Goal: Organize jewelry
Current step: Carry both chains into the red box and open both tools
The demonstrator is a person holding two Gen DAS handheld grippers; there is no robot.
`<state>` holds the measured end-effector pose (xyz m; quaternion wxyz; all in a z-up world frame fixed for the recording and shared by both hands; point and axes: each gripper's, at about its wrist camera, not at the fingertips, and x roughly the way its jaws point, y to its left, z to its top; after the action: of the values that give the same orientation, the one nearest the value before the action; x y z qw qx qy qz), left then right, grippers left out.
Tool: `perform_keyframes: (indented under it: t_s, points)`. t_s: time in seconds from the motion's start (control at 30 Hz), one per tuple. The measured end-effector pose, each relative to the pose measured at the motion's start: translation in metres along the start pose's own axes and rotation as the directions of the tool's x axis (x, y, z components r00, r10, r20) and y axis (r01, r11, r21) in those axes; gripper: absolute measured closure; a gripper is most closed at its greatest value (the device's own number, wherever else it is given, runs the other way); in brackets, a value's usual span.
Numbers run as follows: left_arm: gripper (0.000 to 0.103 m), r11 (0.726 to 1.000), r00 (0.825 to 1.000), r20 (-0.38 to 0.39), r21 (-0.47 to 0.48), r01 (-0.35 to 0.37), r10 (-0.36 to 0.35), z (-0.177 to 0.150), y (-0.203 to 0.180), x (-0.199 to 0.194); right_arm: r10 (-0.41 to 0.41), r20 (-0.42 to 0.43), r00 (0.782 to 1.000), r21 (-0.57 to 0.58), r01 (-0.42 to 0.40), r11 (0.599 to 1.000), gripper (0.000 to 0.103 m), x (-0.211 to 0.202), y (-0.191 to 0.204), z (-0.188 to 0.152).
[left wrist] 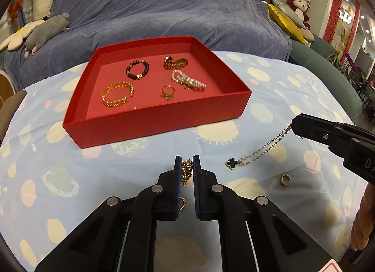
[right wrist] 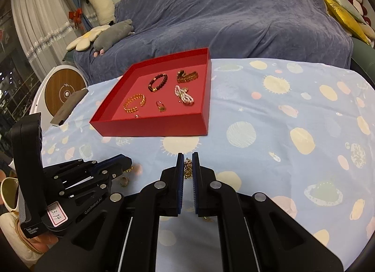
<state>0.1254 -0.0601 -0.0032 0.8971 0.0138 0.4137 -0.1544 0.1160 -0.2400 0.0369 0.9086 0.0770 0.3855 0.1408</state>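
A red tray [left wrist: 150, 124] [right wrist: 154, 128] on the blue patterned tablecloth holds a gold cuff [left wrist: 117, 93], a dark bead bracelet [left wrist: 137, 69], a gold chain piece [left wrist: 175, 62], a pearl piece [left wrist: 188, 80] and a small ring [left wrist: 167, 92]. My left gripper [left wrist: 187, 166] is shut on a gold chain bracelet [left wrist: 186, 171] just above the cloth. My right gripper [right wrist: 187, 164] is shut on a thin gold necklace chain [right wrist: 188, 167]. In the left wrist view that necklace [left wrist: 262, 152] hangs from the right gripper [left wrist: 294, 126], its black clover pendant [left wrist: 231, 162] on the cloth.
A gold ear cuff [left wrist: 285, 180] lies on the cloth right of the pendant. A small ring [right wrist: 124, 181] lies by the left gripper [right wrist: 125, 166], also below its fingers [left wrist: 181, 202]. A blue-covered sofa with plush toys [left wrist: 44, 32] stands behind the table. A grey case [right wrist: 68, 107] lies at the table's left edge.
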Motion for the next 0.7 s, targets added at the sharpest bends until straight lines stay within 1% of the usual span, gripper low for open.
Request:
perform_keyframes:
  t_s: [0.2, 0.4, 0.57, 0.7]
  points:
    - [0.096, 0.999, 0.997, 0.076, -0.035, 0.024, -0.021, 0.02, 0.014, -0.035, 0.029, 0.087, 0.996, -0.005, -0.028, 1.0, 0.097, -0.026, 0.012, 0.026]
    - [0.096, 0.998, 0.99, 0.138, -0.064, 0.021, -0.012, 0.038, 0.032, -0.063, 0.052, 0.147, 0.988, -0.019, -0.05, 0.999, 0.097, -0.039, 0.024, 0.054]
    - [0.096, 0.997, 0.987, 0.161, -0.082, 0.005, 0.008, 0.062, 0.048, -0.071, 0.078, 0.165, 0.983, -0.034, -0.074, 0.997, 0.097, -0.033, 0.037, 0.084]
    - [0.096, 0.997, 0.988, 0.154, -0.081, -0.015, 0.028, 0.087, 0.062, -0.061, 0.079, 0.166, 0.983, -0.062, -0.069, 0.996, 0.097, -0.017, 0.051, 0.113]
